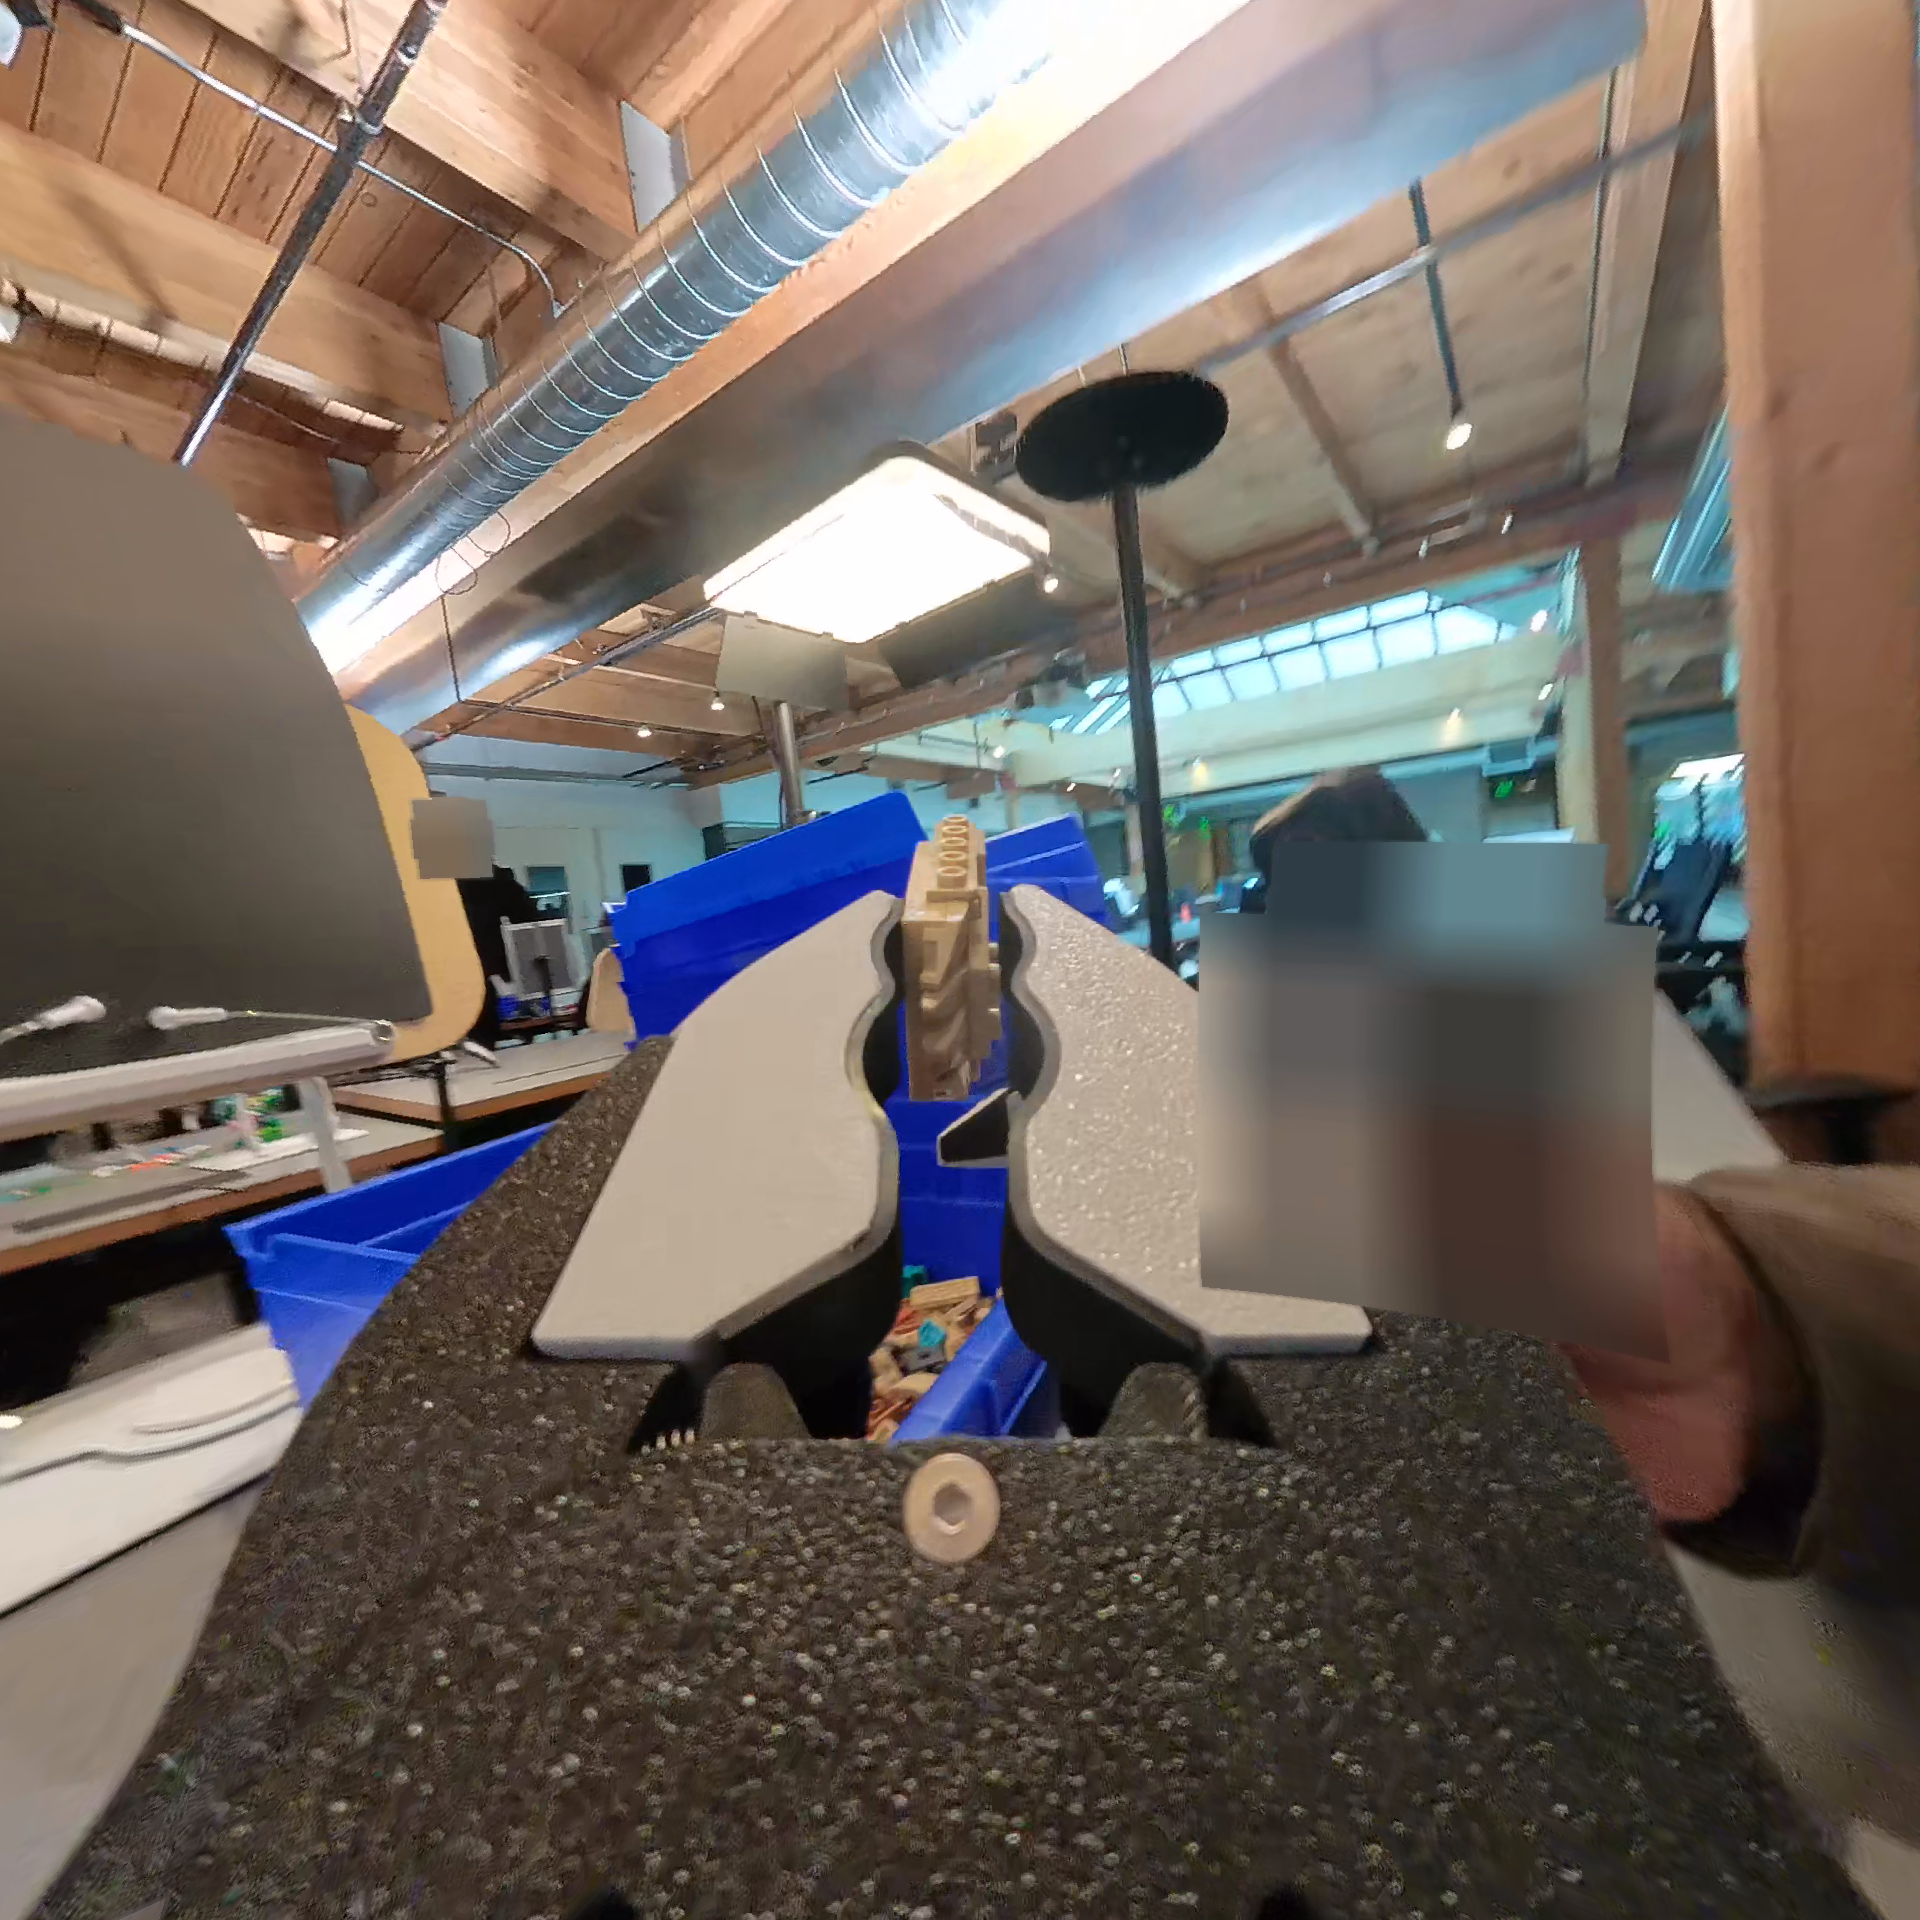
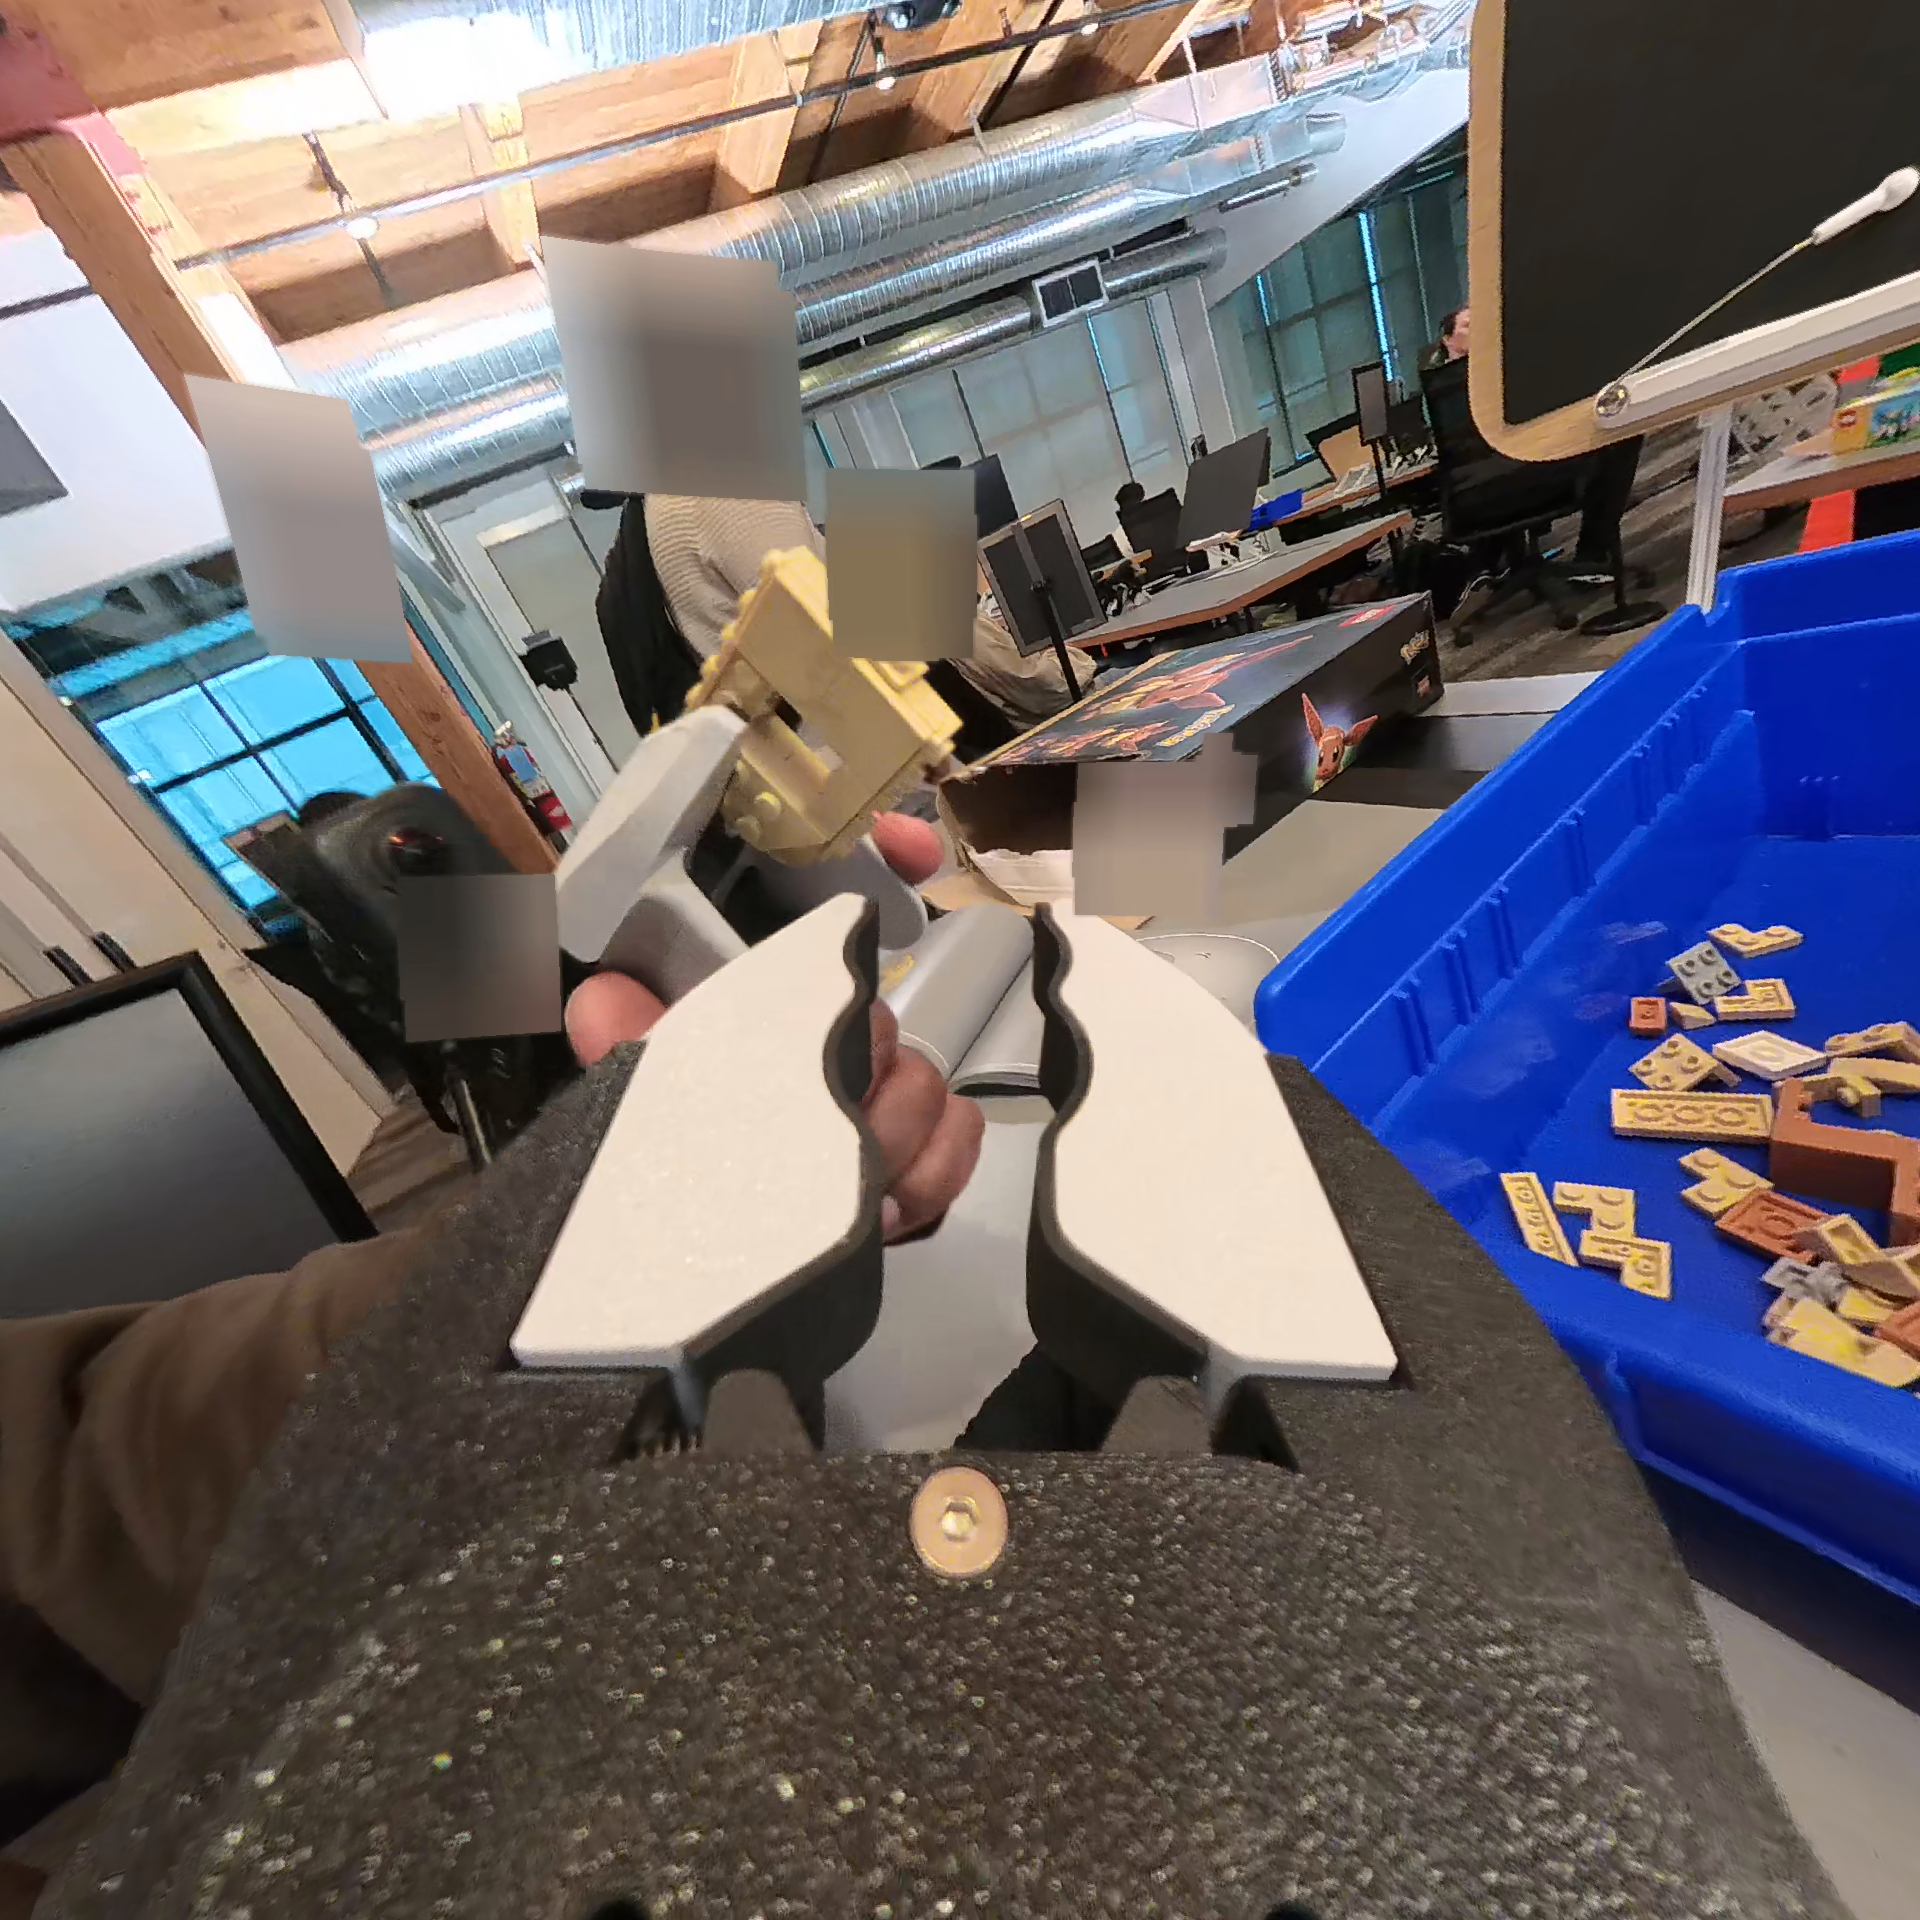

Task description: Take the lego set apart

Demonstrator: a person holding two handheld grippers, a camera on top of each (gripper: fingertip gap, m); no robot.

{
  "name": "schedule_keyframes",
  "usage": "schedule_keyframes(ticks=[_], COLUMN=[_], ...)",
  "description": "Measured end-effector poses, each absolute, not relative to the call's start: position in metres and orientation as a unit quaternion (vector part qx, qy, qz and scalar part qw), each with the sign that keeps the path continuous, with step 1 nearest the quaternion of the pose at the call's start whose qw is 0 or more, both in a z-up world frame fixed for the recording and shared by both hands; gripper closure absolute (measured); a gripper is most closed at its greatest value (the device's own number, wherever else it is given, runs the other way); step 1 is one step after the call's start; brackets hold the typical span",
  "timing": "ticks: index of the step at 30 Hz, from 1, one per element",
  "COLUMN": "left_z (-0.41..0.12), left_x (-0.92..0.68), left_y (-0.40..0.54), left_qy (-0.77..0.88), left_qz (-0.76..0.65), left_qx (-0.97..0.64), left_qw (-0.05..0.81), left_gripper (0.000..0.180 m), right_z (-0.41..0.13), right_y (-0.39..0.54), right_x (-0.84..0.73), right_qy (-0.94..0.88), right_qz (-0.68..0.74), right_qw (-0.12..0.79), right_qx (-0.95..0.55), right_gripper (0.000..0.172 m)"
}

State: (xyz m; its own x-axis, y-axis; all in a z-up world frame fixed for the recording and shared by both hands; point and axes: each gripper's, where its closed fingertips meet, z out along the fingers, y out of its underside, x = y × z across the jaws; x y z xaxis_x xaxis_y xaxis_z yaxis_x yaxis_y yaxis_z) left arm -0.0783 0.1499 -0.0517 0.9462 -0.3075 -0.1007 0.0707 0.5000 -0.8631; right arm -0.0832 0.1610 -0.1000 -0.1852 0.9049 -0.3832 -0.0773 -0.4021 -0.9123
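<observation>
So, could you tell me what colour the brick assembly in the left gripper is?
Tan, the brick assembly; clearest in the left wrist view.

Each hand-held gripper (image 1: 951,966) had two pale grey, grainy fingers (image 1: 748,1132) with wavy black inner edges, set in a black, speckled foam-like body (image 1: 935,1714). A single silver hex-socket screw (image 1: 951,1507) sat at the body's centre. The person wore a brown sleeve (image 2: 156,1455).

The left gripper (image 1: 948,966) is blocked, its jaws clamped on a tan brick assembly (image 1: 951,971), stacked blue bins (image 1: 769,904) close behind at twelve o'clock. The right gripper (image 2: 956,997) has an unobstructed gap between its fingers; a hand (image 2: 914,1122) and the other gripper crowd ten o'clock, a blue bin (image 2: 1558,883) walls three o'clock.
</observation>
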Motion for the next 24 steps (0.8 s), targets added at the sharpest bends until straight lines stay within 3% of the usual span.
schedule_keyframes(ticks=[9,24], left_z=[-0.045,-0.047], left_x=[-0.088,-0.077], left_y=[0.145,0.145], left_qy=[0.074,0.113], left_qz=[-0.197,-0.144], left_qx=[-0.456,-0.458], left_qw=[0.864,0.87], left_gripper=[0.165,0.165], right_z=[-0.091,-0.073], right_y=[0.154,0.155], right_x=[-0.091,-0.082], right_qy=[-0.36,-0.316], right_qz=[0.688,0.727], right_qw=[0.361,0.354], right_qx=[-0.517,-0.495], right_gripper=[0.144,0.144])
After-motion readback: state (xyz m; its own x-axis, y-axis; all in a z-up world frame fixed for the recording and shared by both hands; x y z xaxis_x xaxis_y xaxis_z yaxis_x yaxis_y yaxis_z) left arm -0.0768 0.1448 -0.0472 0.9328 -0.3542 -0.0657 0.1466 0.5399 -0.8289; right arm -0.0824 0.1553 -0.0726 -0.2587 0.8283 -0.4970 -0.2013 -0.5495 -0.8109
